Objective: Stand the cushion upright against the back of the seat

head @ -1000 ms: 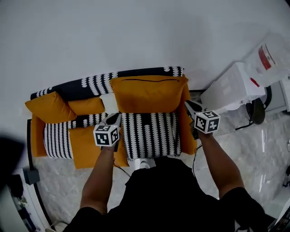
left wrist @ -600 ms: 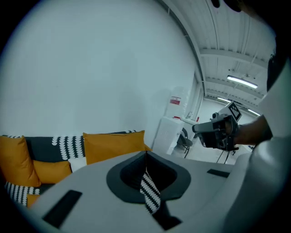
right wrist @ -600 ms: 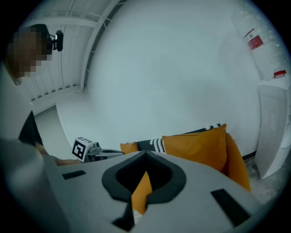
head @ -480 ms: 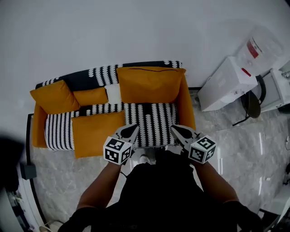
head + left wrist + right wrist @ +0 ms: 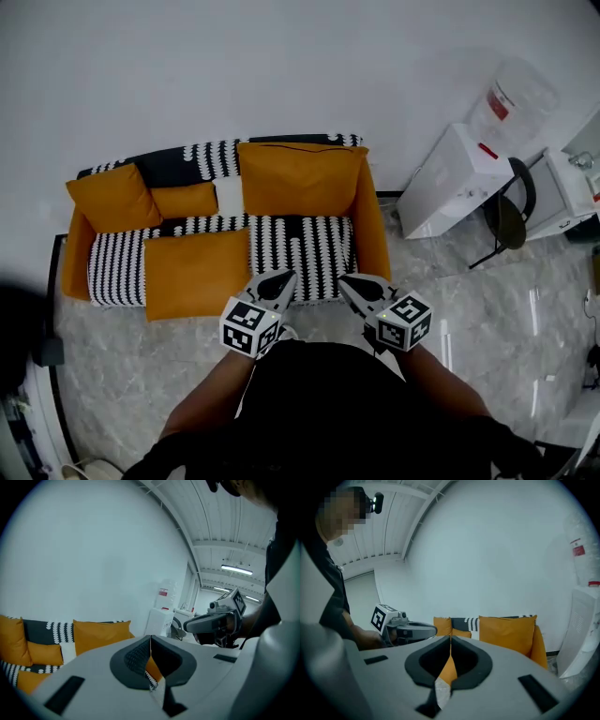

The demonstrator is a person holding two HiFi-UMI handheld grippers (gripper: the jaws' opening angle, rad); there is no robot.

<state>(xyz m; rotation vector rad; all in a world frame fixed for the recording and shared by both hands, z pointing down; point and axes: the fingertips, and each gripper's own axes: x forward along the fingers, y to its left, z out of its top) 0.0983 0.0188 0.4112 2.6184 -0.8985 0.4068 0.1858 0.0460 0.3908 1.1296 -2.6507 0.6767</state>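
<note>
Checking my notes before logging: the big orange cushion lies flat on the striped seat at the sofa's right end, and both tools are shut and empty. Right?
No: the big orange cushion stands upright against the sofa back, as the head view shows. The left tool and right tool are shut and empty.

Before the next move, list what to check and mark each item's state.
1. The large cushion stands upright against the sofa back: ok.
2. The left hand-held gripper is shut, nothing between its jaws: ok.
3. The right hand-held gripper is shut, nothing between its jaws: ok.
4. Both are apart from the sofa: ok.
5. The second cushion on the striped seat is upright: not ok, it lies flat.
6. The large cushion leans firmly: cannot tell.
</note>
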